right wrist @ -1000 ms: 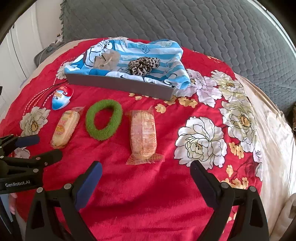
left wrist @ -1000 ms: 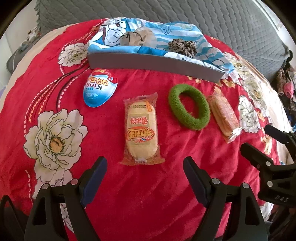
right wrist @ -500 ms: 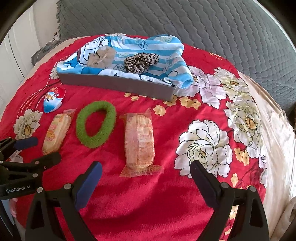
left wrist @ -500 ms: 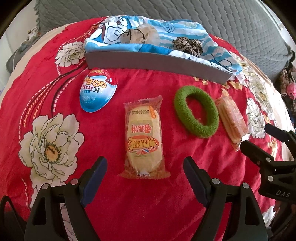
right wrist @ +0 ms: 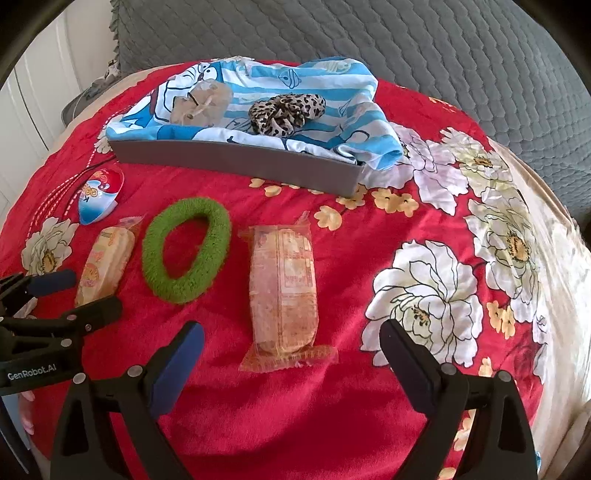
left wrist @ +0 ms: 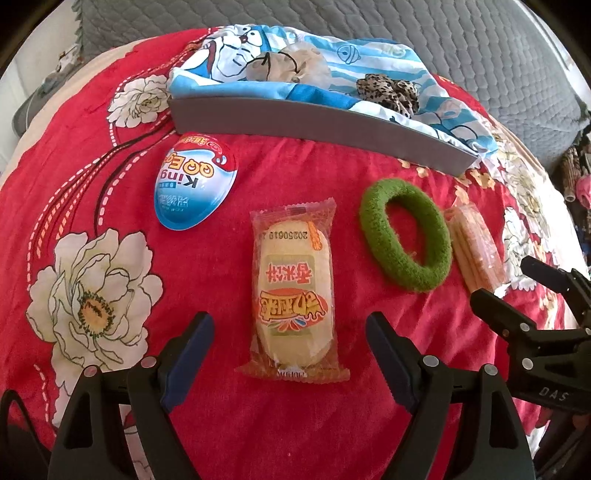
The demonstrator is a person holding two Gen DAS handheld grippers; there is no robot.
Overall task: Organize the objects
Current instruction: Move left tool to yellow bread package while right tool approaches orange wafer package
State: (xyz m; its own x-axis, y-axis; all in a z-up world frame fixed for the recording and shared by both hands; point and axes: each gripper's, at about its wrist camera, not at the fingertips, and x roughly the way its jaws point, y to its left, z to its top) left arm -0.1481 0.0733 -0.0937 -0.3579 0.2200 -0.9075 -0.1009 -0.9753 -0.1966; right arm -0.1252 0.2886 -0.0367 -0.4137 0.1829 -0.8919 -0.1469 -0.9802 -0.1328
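On the red flowered blanket lie a blue-and-red egg pack (left wrist: 194,183), a yellow rice-cracker pack (left wrist: 293,291), a green fuzzy ring (left wrist: 405,233) and an orange cracker pack (right wrist: 283,284). My left gripper (left wrist: 290,334) is open, its jaws either side of the yellow pack's near end. My right gripper (right wrist: 291,341) is open, its jaws either side of the orange pack's near end. The yellow pack (right wrist: 103,264), the ring (right wrist: 185,249) and the egg pack (right wrist: 99,195) also show in the right wrist view.
A grey tray (right wrist: 236,162) lined with blue cartoon cloth stands behind the row, holding a leopard scrunchie (right wrist: 286,110) and a beige scrunchie (right wrist: 201,101). A grey quilted headboard (right wrist: 369,33) rises behind. The bed edge drops off at the right (right wrist: 561,295).
Both grippers have moved forward and lower toward the packs, which now sit larger between the open jaws. Nothing on the blanket has moved.
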